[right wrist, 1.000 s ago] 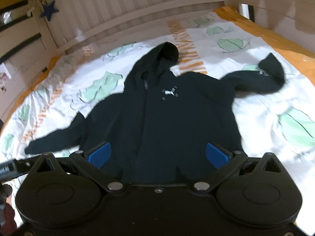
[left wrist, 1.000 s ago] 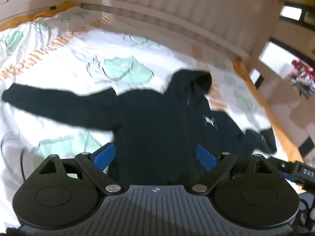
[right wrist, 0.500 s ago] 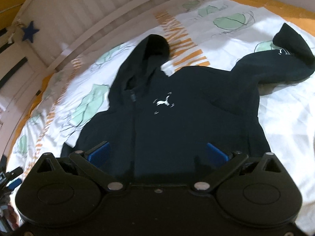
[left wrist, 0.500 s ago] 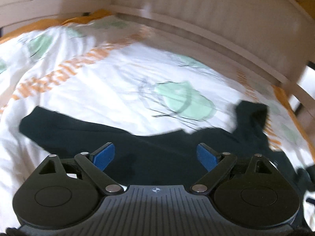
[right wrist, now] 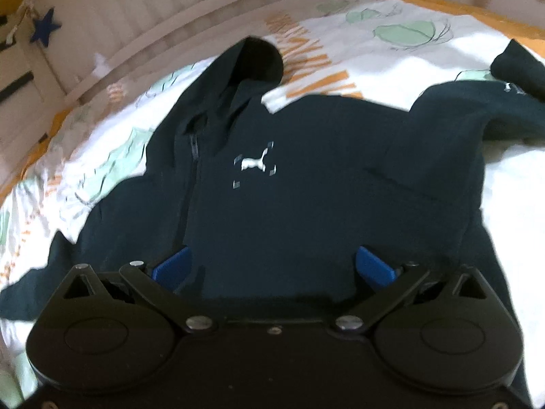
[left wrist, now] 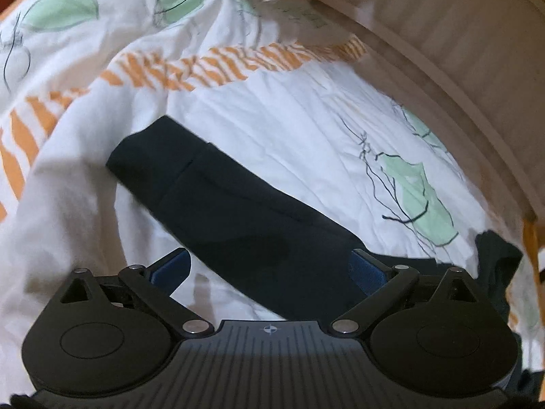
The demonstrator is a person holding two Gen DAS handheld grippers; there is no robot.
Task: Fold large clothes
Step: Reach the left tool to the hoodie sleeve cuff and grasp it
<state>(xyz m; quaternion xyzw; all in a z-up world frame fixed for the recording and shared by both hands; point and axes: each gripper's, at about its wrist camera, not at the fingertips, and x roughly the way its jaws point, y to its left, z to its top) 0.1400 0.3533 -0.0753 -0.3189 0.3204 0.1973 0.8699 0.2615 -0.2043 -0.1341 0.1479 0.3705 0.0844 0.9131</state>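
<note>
Hoodie (right wrist: 306, 177), dark and zipped, lies spread face up on the bed (right wrist: 391, 51), hood (right wrist: 252, 64) toward the slatted headboard (right wrist: 136, 10). One sleeve (left wrist: 245, 211) stretches flat across the white sheet away from the body. The left gripper (left wrist: 269, 269) hangs above that sleeve, its jaws opening, nothing pinched. The right gripper (right wrist: 272, 266) hovers over the hoodie's lower front, jaws spread wide and released.

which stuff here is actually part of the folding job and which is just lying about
Part of the job:
- dark hoodie, spread flat
- its sleeve, under the left gripper, whose jaws are opening around nothing yet
- right gripper, open over the hoodie

Just there:
- patterned bedsheet
- blue star on the bed rail
</note>
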